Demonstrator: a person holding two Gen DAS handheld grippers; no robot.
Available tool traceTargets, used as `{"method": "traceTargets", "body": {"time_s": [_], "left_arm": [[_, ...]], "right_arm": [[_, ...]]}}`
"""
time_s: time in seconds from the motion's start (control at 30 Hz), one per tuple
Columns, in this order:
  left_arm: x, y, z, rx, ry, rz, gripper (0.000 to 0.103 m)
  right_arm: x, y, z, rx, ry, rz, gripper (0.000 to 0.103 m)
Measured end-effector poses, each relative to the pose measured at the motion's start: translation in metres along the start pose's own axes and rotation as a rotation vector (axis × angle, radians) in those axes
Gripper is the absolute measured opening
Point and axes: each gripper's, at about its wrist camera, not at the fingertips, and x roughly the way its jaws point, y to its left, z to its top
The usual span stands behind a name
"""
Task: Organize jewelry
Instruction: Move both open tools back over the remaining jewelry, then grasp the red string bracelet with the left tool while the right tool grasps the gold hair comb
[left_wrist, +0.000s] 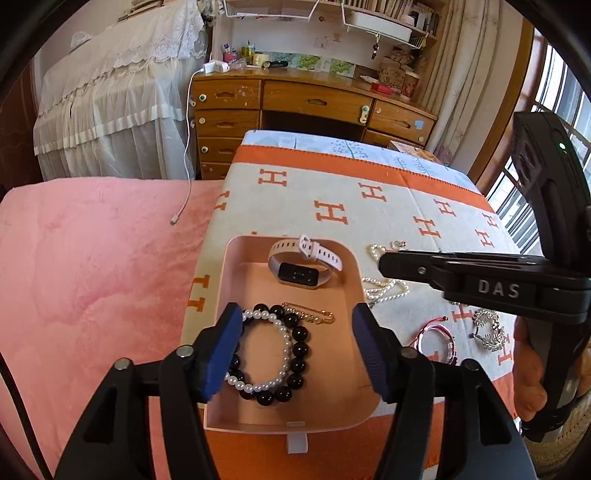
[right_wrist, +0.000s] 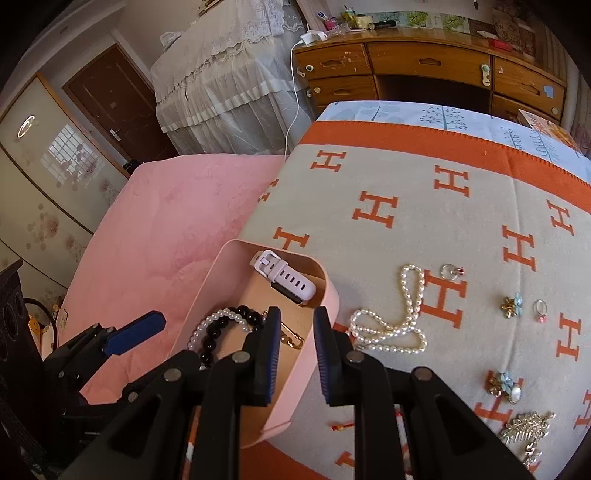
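Left wrist cam: the left gripper (left_wrist: 295, 354) hangs over the pink tray (left_wrist: 218, 295) with its jaws spread wide and nothing pinched. Lying in the tray below are a pearl bracelet (left_wrist: 271, 369), a black bead bracelet (left_wrist: 297, 354), a gold pin (left_wrist: 314, 314) and a pink-strapped watch (left_wrist: 303, 264). Right wrist cam: the right gripper (right_wrist: 293, 356) sits over the tray's (right_wrist: 295, 387) near wall, jaws only a narrow gap apart and empty as far as I can see. The pearl necklace (right_wrist: 391, 332), rings and brooches are loose on the H-pattern blanket (right_wrist: 406, 177), outside the tray.
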Motion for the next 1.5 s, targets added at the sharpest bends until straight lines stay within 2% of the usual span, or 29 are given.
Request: {"method": "traceTargets", "body": {"time_s": [0.13, 0.27, 0.33, 0.4, 0.63, 0.93, 1.07, 1.3, 1.5], "left_arm": [[-0.009, -0.012, 0.005, 0.018, -0.018, 0.000, 0.064], [-0.017, -0.030, 0.009, 0.054, -0.037, -0.002, 0.071], [-0.020, -0.043, 0.010, 0.080, -0.047, -0.010, 0.072], [-0.021, -0.057, 0.012, 0.106, -0.049, -0.022, 0.074], [-0.011, -0.107, 0.015, 0.187, -0.033, -0.063, 0.080], [0.038, -0.142, 0.003, 0.254, 0.108, -0.079, 0.080], [0.057, -0.152, -0.004, 0.343, 0.168, -0.080, 0.080], [0.080, -0.166, -0.014, 0.524, 0.229, -0.060, 0.075], [0.098, -0.168, -0.015, 0.577, 0.298, -0.081, 0.064]], "right_arm": [[-0.031, -0.014, -0.010, 0.008, -0.044, -0.005, 0.018], [-0.060, -0.033, -0.021, 0.018, -0.075, -0.025, 0.018], [-0.075, -0.044, -0.028, 0.024, -0.088, -0.045, 0.024], [-0.090, -0.055, -0.037, 0.033, -0.109, -0.071, 0.040], [-0.125, -0.096, -0.064, 0.078, -0.130, -0.133, 0.041], [-0.120, -0.143, -0.095, 0.154, -0.083, -0.157, 0.041], [-0.110, -0.164, -0.106, 0.209, -0.044, -0.147, 0.041], [-0.098, -0.181, -0.136, 0.312, 0.037, -0.063, 0.041], [-0.086, -0.184, -0.159, 0.400, 0.084, 0.007, 0.041]]}}
